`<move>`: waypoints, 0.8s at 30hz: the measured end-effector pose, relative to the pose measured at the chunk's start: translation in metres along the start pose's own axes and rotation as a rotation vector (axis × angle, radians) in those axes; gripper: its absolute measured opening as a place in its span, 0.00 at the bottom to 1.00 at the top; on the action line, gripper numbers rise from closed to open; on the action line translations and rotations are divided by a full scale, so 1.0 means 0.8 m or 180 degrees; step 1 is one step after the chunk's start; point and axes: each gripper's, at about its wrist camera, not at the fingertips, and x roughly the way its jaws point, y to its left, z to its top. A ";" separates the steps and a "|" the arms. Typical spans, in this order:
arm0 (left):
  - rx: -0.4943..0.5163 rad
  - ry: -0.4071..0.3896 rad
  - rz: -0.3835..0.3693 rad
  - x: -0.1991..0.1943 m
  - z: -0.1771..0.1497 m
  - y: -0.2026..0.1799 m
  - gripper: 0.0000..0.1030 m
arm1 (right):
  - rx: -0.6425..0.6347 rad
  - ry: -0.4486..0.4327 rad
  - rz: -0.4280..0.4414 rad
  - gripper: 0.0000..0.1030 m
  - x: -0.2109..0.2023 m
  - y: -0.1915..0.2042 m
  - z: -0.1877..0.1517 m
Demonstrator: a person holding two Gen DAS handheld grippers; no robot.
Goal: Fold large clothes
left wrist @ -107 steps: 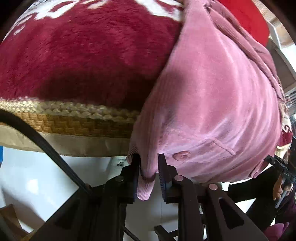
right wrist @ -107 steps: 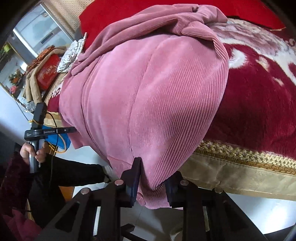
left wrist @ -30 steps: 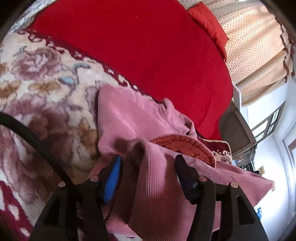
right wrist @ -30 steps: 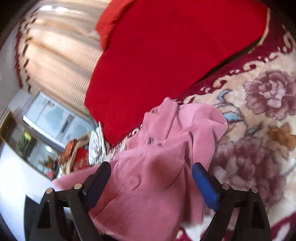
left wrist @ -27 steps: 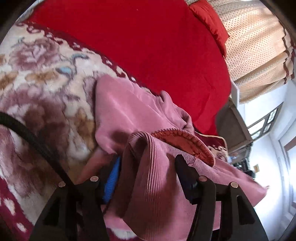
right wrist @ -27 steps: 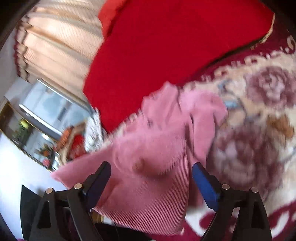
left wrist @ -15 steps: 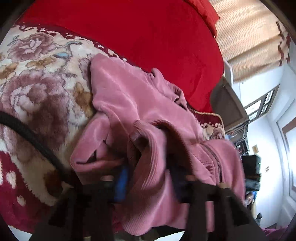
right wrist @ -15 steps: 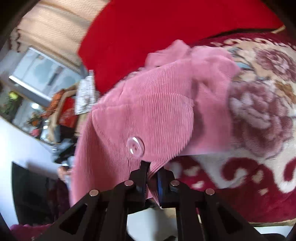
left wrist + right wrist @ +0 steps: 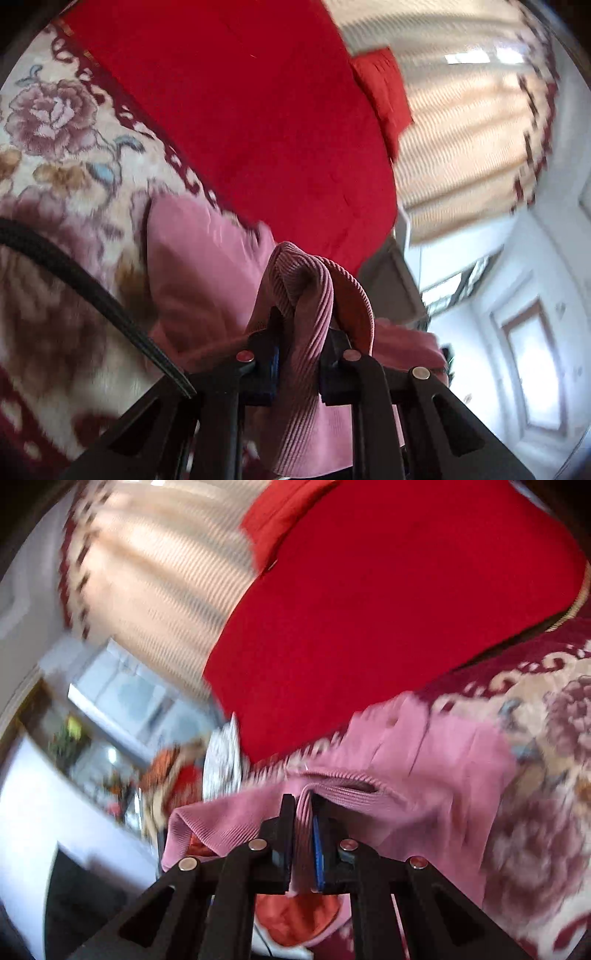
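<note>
Both tools now clamp pink garment (image 9: 303,332) | red quilt (image 9: 258,110) behind

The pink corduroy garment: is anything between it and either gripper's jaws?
No. The pink corduroy garment sits directly in both: the left gripper is closing on a bunched fold, the right gripper pinches an edge.

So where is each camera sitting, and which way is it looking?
Left wrist view: sits on the left tool, looking along its fingers over the flowery blanket at the bunched pink corduroy garment its closing jaws squeeze; only the tool shows.
Right wrist view: sits on the right tool, facing the same garment, pinched shut; only the tool shows.
Both share the garment, blanket, red bedspread and curtain.
</note>
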 end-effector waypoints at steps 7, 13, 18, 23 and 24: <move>-0.0783 -0.0287 0.0157 0.051 0.056 0.048 0.18 | 0.0841 -0.0847 -0.0253 0.09 -0.004 -0.119 0.080; -0.0933 -0.0789 0.0337 0.047 0.065 0.066 0.48 | 0.1635 -0.1230 -0.0263 0.24 -0.028 -0.217 0.084; -0.0416 -0.0833 0.0590 0.027 0.064 0.020 0.60 | 0.1182 -0.0715 -0.0259 0.78 -0.012 -0.183 0.084; 0.0286 -0.0460 0.0979 0.044 0.035 -0.029 0.60 | 0.0107 0.0177 -0.0102 0.66 0.036 -0.084 0.054; 0.0442 -0.0385 0.1112 0.050 0.027 -0.038 0.60 | -0.0031 0.0380 -0.0009 0.65 0.047 -0.068 0.044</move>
